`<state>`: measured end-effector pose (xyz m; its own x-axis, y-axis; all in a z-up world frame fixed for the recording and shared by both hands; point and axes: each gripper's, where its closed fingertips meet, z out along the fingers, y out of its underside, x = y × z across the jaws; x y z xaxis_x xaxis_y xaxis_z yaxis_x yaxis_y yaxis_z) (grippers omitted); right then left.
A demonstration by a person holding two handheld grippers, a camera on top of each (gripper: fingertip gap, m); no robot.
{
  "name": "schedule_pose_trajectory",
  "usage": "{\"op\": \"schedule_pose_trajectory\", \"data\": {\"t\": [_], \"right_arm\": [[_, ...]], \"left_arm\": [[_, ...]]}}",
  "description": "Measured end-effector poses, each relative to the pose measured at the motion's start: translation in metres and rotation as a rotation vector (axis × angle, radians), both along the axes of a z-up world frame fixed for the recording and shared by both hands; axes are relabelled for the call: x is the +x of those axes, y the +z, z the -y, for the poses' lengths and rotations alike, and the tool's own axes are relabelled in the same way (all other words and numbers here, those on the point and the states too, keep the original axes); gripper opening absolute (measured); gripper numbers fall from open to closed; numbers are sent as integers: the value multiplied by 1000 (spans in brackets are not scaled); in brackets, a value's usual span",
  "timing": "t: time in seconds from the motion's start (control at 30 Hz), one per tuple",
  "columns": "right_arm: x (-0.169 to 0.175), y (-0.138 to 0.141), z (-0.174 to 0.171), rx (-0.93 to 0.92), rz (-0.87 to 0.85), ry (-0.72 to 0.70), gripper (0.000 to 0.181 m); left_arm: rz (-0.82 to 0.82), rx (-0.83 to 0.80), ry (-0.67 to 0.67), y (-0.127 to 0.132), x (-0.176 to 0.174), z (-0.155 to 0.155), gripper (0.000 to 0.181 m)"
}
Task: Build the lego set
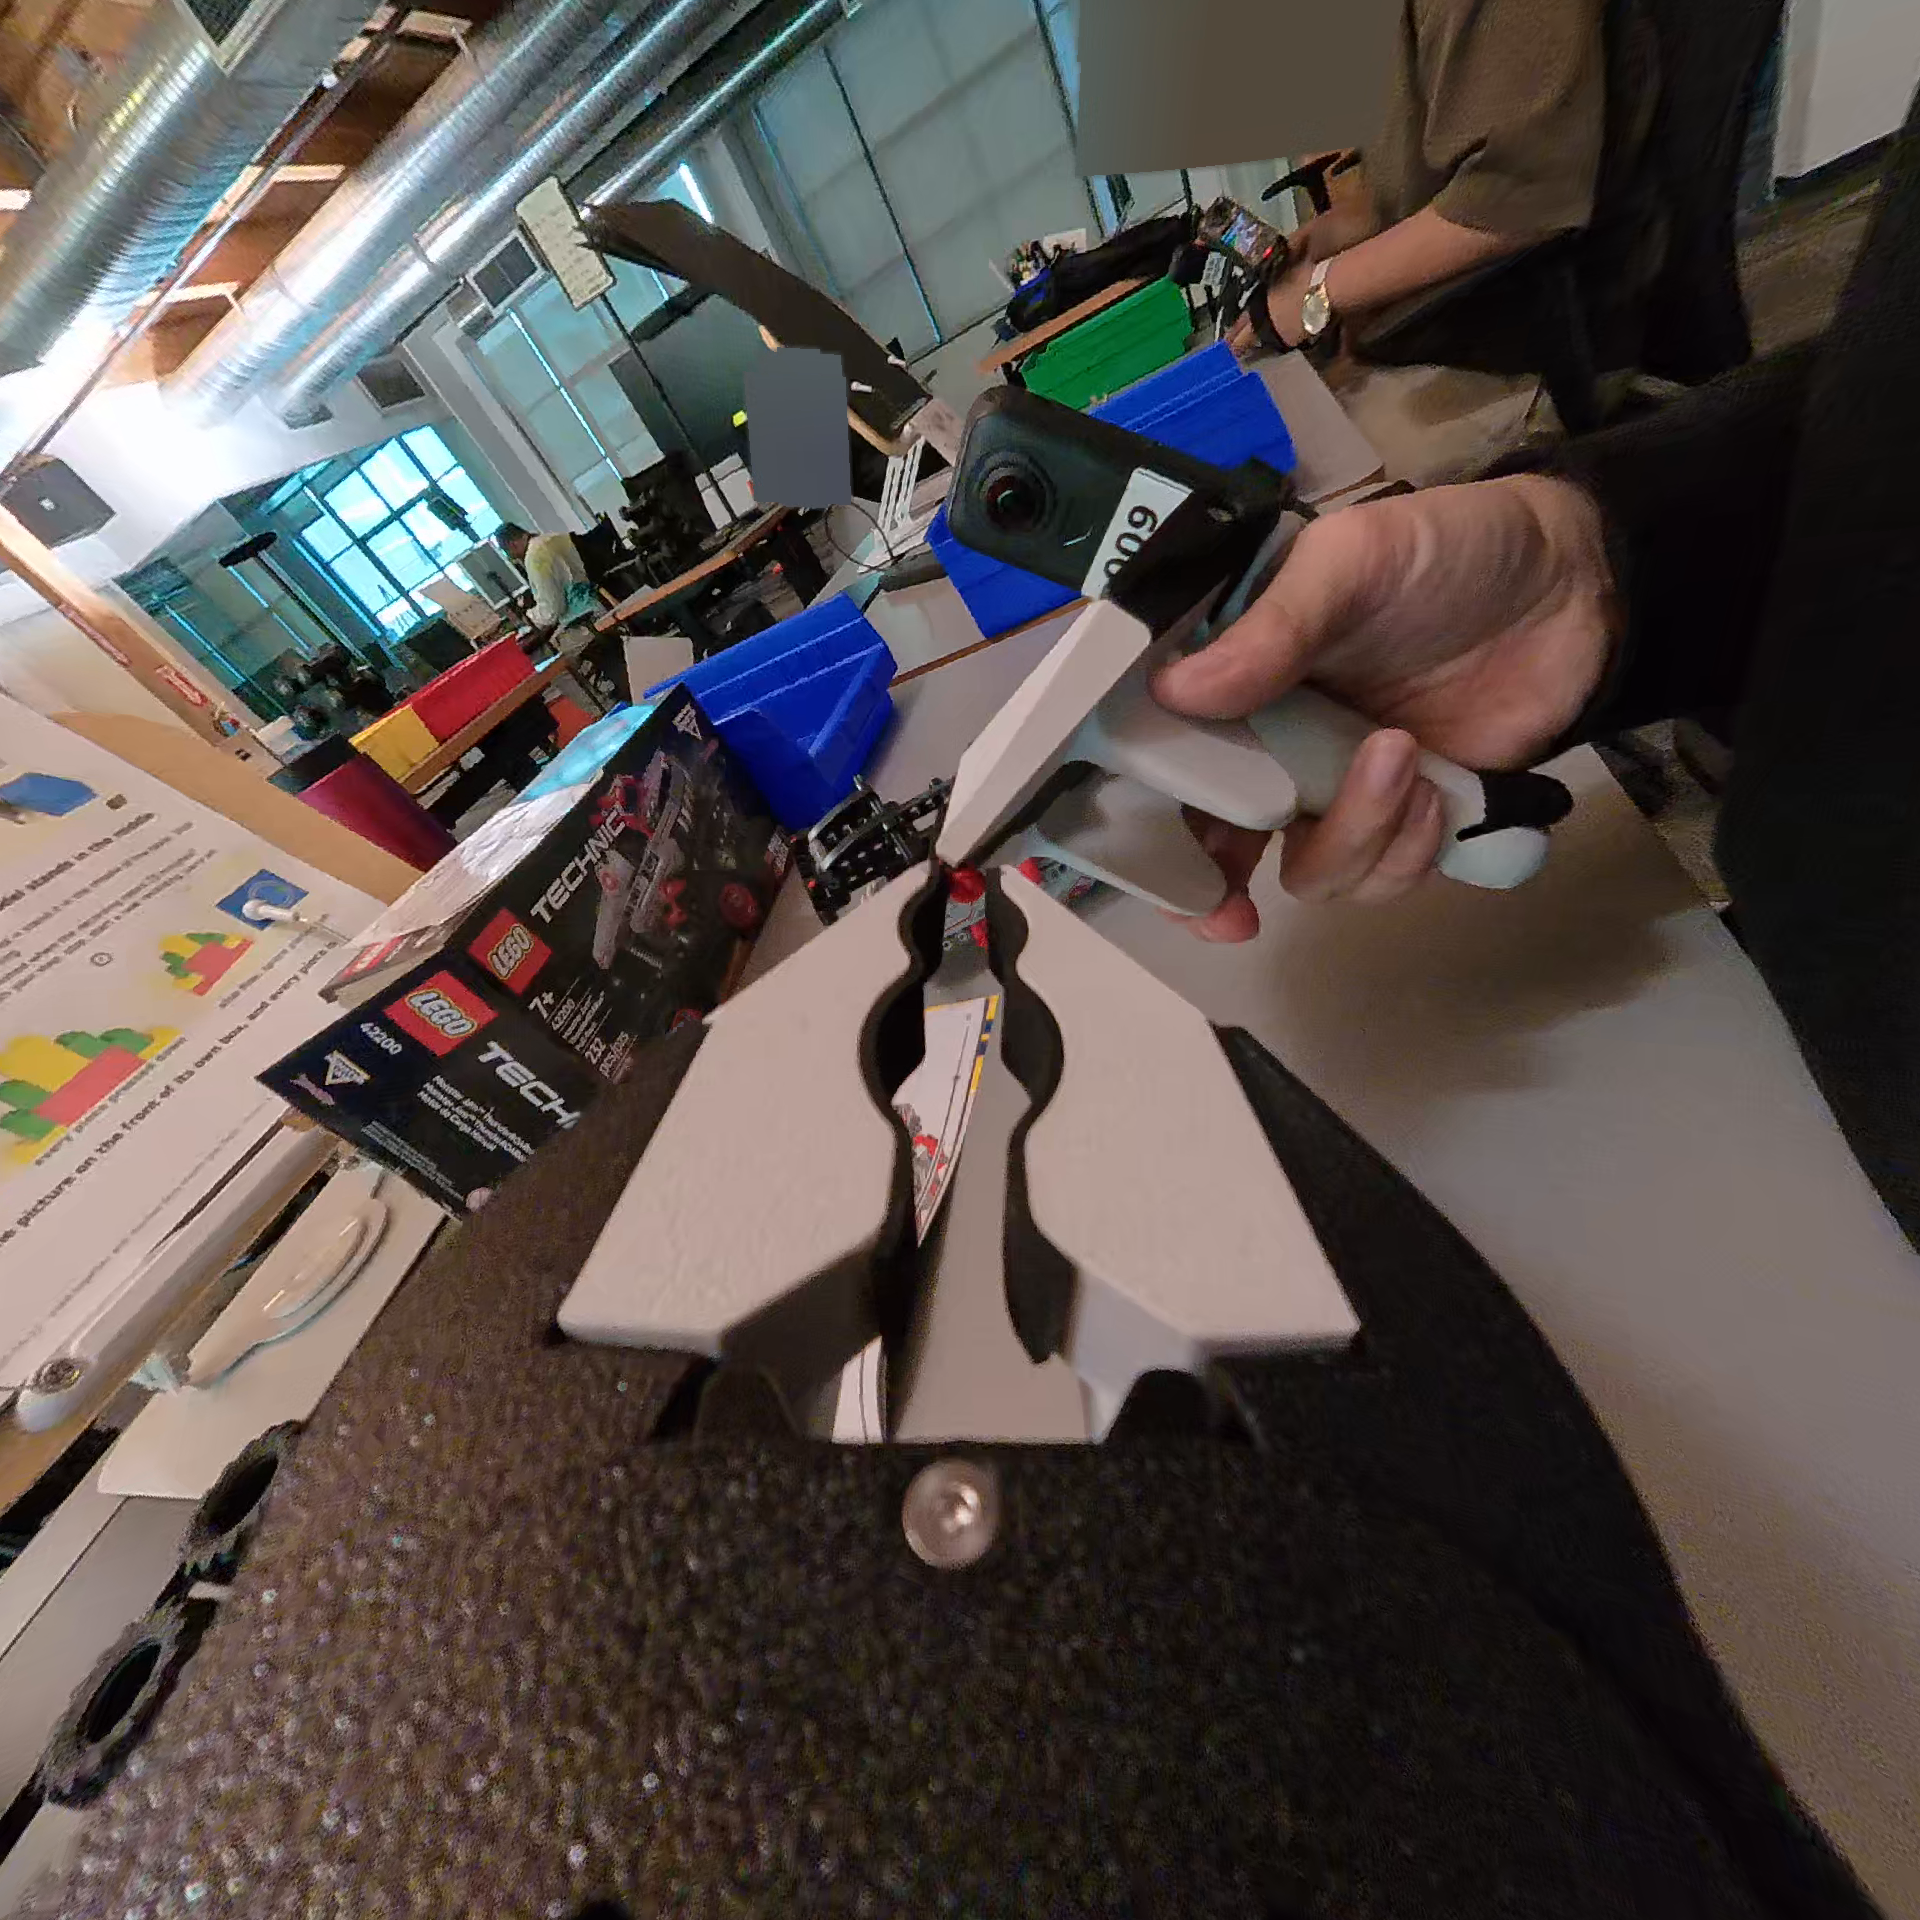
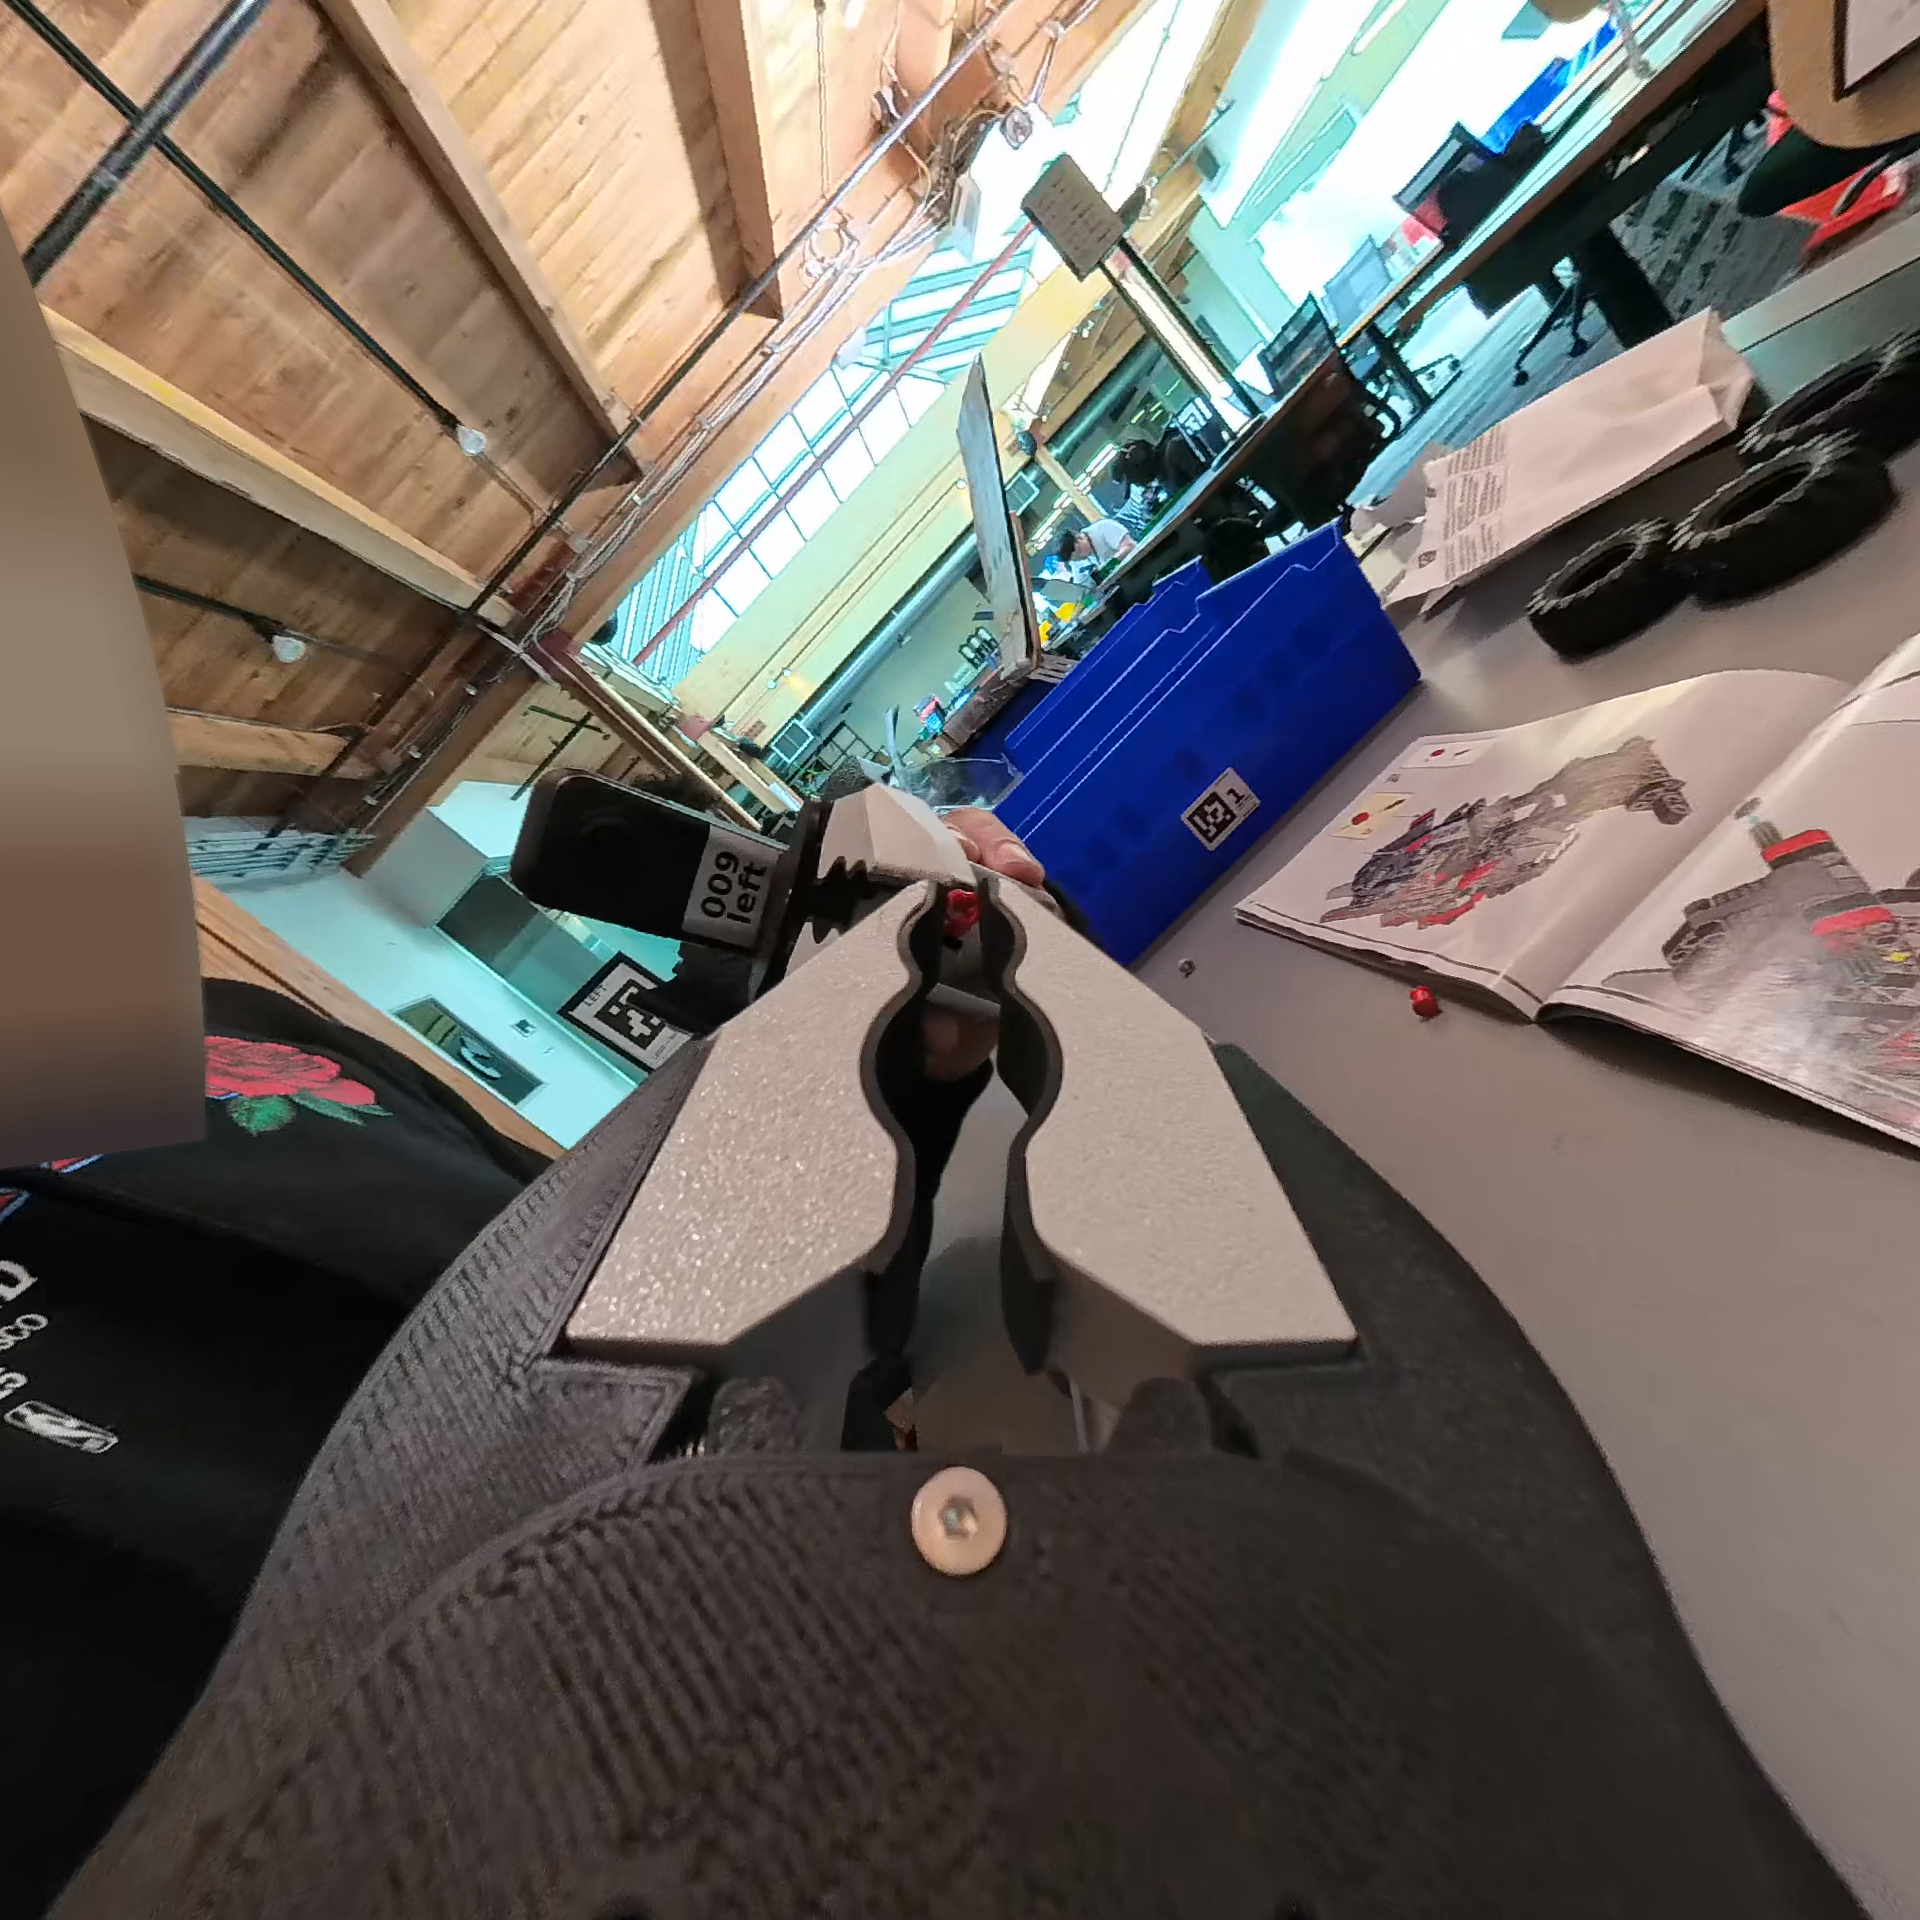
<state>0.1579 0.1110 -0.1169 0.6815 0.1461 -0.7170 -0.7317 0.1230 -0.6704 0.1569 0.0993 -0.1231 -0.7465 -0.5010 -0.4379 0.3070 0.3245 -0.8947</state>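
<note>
- Grippers meet tip to tip above the grey table (image 2: 1558,1195), at the centre of both wrist views; judged a hand-over or regrip of one small part in the air.
- Left gripper (image 1: 961,883): fingertips drawn close onto a small red lego piece (image 1: 966,883). It appears pinched there.
- Right gripper (image 2: 964,906): tips likewise narrowed around the same red piece (image 2: 962,910). Which gripper bears the load cannot be told.
- A hand (image 1: 1403,665) at the right of the left view holds the right gripper's handle, tips angled down toward the piece.
- Instruction booklet (image 2: 1621,862) lies open at the right of the right view, likely kept flat for reference.
- A second red piece (image 2: 1421,1001) sits loose on the table, just beside the booklet's near edge.
- Black tyres (image 2: 1714,530) rest at upper right, well apart, seemingly set aside for a later step.
- Lego box (image 1: 540,987) and the partly built black model (image 1: 873,842) stand behind the tips, left of centre in the left view.
- Blue bins (image 2: 1195,727) stand behind.
</note>
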Motion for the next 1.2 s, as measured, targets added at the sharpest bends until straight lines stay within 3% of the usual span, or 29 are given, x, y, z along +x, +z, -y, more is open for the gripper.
{"op": "schedule_pose_trajectory", "data": {"t": [0.27, 0.43, 0.5, 0.6, 0.73, 0.83, 0.93, 1.03, 1.2], "right_arm": [[7, -3, 3, 7, -46, -35, 5], [4, 1, 9, 16, -23, -9, 5], [3, 0, 15, -70, 45, -6, 19], [11, 13, 50, -227, 289, -19, 22], [99, 19, 133, -549, 749, -278, 25], [156, 4, 170, -722, 1004, -238, 20], [184, -33, 180, -932, 1329, -37, 26], [199, -62, 172, -989, 1448, 91, 30], [216, -67, 159, -995, 1776, 21, 28]], "left_arm": [[18, 0, 71, -2, 7, 3, 4], [-33, -80, 28, 3, 4, 9, 4], [-42, -108, 21, 6, 5, 9, 4], [-91, -101, 56, -2, 13, 5, 4], [-214, -142, 59, -19, 28, 16, 4], [-293, -167, 60, -30, 43, 31, 4], [-340, -151, 61, -39, 57, 46, 4], [-364, -160, 46, -41, 66, 60, 4], [-374, -150, 47, -43, 75, 71, 4]]}}
